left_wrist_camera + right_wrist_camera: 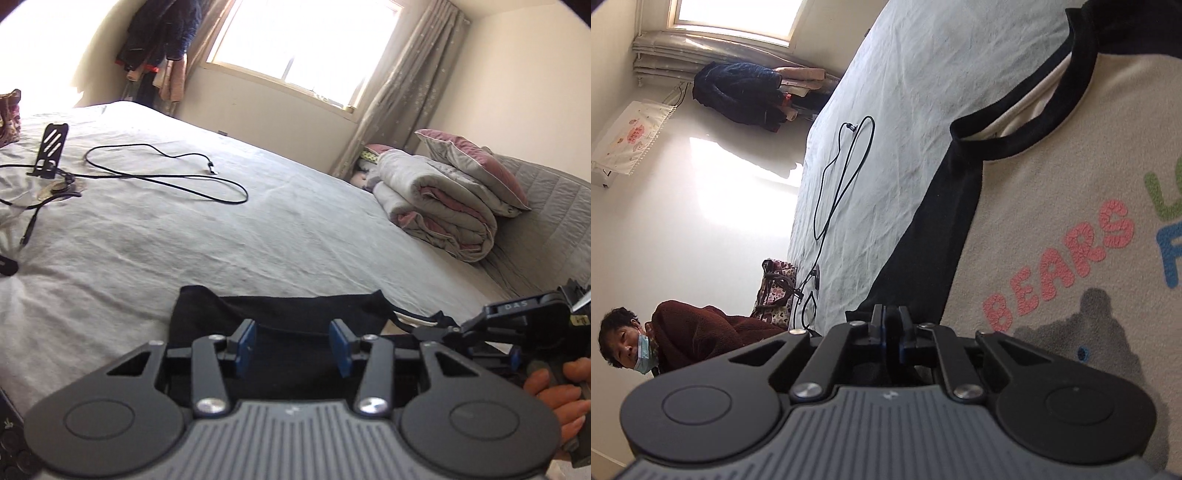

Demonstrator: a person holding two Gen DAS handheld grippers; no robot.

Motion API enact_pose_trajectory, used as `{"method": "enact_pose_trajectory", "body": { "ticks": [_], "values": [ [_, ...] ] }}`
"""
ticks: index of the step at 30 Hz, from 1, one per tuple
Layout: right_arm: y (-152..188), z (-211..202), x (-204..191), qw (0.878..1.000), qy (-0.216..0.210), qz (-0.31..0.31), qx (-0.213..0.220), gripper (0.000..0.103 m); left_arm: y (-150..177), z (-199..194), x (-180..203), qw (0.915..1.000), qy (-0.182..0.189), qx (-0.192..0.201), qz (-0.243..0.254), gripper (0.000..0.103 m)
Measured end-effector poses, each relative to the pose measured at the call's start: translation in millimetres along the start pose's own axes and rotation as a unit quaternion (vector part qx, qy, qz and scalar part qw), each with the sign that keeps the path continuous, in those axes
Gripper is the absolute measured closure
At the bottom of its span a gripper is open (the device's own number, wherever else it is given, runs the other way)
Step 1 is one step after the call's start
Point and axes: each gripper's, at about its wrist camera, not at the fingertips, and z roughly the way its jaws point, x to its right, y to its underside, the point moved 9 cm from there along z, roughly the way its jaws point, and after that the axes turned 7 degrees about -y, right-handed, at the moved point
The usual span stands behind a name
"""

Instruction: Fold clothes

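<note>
Left gripper spread apart, blue pads either side of a black stretch of the sweatshirt, directly ahead and just under the fingertips on the bed. Right gripper pinched together at the dark sleeve edge, apparently clamped on cloth, though hard to confirm. Garment spread flat, long axis running across in front of the left gripper, collar beyond the right one. Printed on the cream front: "BEARS", other letters cut off. Farther off, a black cable; "DAS" legible on the right gripper's body.
</note>
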Motion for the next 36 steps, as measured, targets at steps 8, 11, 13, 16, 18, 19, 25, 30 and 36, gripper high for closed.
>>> {"method": "enact_pose_trajectory", "body": {
  "ticks": [8, 11, 13, 16, 18, 19, 25, 30, 36],
  "values": [
    [-45, -45, 4, 0.997, 0.022, -0.017, 0.066, 0.094, -4, 2, -24, 0.999, -0.022, -0.001, -0.039, 0.058],
    [-57, -69, 23, 0.995, 0.045, -0.009, 0.088, 0.094, 4, 9, -13, 0.9995, -0.017, -0.018, -0.021, 0.057],
    [-66, -85, 37, 0.993, 0.062, -0.001, 0.103, 0.094, 10, 14, -6, 0.9994, -0.014, -0.03, -0.008, 0.056],
    [-77, -109, 60, 0.988, 0.088, 0.013, 0.124, 0.094, 19, 20, 3, 0.9988, -0.011, -0.045, 0.012, 0.055],
    [-79, -122, 79, 0.986, 0.103, 0.03, 0.13, 0.094, 25, 24, 8, 0.9981, -0.01, -0.055, 0.025, 0.055],
    [-79, -127, 87, 0.984, 0.114, 0.032, 0.134, 0.094, 27, 26, 11, 0.9978, -0.007, -0.059, 0.029, 0.055],
    [-76, -141, 120, 0.98, 0.133, 0.057, 0.135, 0.092, 40, 32, 20, 0.9951, 0.008, -0.084, 0.052, 0.055],
    [-64, -142, 122, 0.984, 0.12, 0.057, 0.118, 0.081, 44, 34, 28, 0.9944, 0.014, -0.084, 0.062, 0.055],
    [-51, -149, 113, 0.99, 0.09, 0.034, 0.107, 0.055, 46, 35, 33, 0.9941, 0.018, -0.085, 0.064, 0.055]
  ]
}}
